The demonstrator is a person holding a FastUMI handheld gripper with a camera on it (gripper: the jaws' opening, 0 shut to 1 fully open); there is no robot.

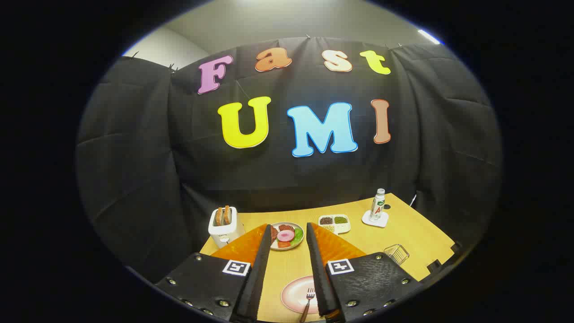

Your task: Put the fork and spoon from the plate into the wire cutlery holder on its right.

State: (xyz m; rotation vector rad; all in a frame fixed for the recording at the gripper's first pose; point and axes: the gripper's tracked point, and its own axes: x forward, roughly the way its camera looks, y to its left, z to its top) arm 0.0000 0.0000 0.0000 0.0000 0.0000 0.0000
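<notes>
While the jaws stand spread and hold nothing, the gripper (289, 251) hangs high above the desk (417, 235), likely to line up over the pink plate (296, 294) at the bottom centre of the frame. The fork (308, 301) lies on that plate between the fingers, its tines pointing away; the spoon is probably hidden behind the right finger. The wire cutlery holder (397, 253) sits to the plate's right, lower right of the frame, near the desk's edge, an easy short carry. Beyond the fingertips are a plate of toy food (287, 235), a toaster (224, 226) at left, a sectioned tray (334, 223) and a bottle on a coaster (377, 206). Black cloth walls the booth.
</notes>
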